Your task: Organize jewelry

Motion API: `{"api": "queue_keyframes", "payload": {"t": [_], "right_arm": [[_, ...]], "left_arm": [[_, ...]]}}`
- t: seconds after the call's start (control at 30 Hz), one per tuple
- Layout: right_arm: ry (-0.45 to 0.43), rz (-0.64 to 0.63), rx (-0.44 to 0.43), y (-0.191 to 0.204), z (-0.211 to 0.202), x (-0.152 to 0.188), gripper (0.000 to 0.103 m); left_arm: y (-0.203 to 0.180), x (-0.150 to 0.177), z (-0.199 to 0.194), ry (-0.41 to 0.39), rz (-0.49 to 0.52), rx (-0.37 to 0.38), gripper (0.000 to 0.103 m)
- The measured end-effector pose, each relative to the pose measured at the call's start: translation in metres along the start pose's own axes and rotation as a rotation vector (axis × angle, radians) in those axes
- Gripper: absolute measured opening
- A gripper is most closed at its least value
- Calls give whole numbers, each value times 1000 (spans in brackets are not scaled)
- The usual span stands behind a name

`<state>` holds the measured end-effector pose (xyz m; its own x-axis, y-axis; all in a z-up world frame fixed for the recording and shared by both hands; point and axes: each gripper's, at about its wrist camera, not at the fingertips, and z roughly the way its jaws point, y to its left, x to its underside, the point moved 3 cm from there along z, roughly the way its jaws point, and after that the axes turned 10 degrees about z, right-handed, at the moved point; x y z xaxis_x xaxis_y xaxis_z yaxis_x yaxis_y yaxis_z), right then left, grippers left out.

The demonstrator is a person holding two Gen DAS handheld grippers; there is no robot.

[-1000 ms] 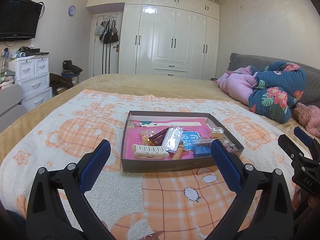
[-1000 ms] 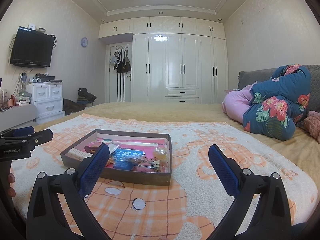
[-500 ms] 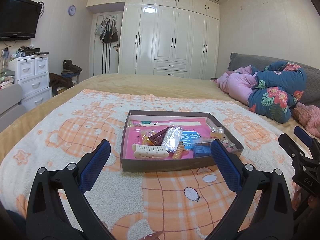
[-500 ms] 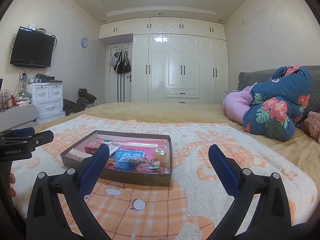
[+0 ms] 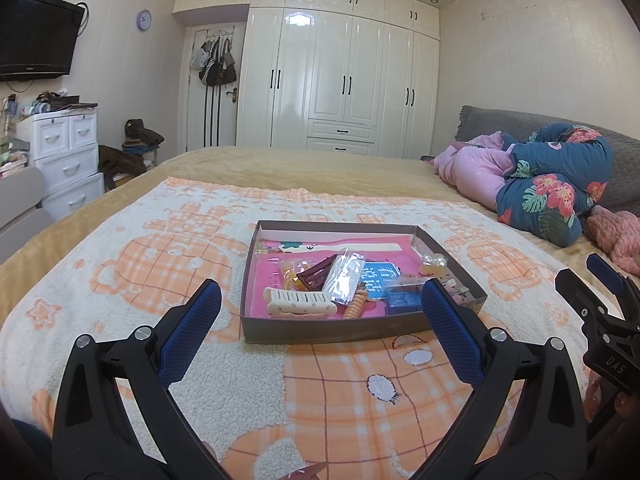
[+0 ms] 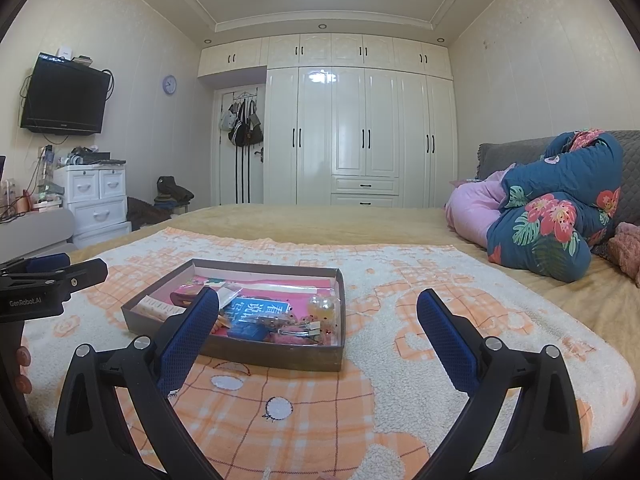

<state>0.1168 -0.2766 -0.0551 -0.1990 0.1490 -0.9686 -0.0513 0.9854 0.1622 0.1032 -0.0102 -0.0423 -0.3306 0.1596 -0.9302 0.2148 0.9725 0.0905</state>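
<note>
Fleece blanket (image 5: pixel 132 280), orange-and-white checked, is covering the bed and carrying a shallow brown box (image 5: pixel 332 330) with a pink lining. Lying inside the box are a blue printed card (image 5: pixel 380 276), a cream hair clip (image 5: pixel 298 303), a clear packet (image 5: pixel 345 272) and small hairpins (image 6: pixel 298 329). Left gripper (image 5: pixel 320 316) is hovering just short of the box, jaws spread wide and holding nothing. Right gripper (image 6: pixel 318 328) is hovering to the box's right, jaws likewise spread and unloaded.
</note>
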Motion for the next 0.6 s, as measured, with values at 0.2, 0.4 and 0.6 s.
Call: {"api": "queue_keyframes", "payload": {"t": [0.2,0.4,0.6], "right_arm": [[1,-4,4,0,1,1,97],[25,3,19,-5,6,5,97],[51,31,48,-13,15,7,97]], "left_arm": [[0,0,1,9,-21,4,92],[5,1,4,33,-34,-38,92],[14,2,8,49,-56,-53,92]]}}
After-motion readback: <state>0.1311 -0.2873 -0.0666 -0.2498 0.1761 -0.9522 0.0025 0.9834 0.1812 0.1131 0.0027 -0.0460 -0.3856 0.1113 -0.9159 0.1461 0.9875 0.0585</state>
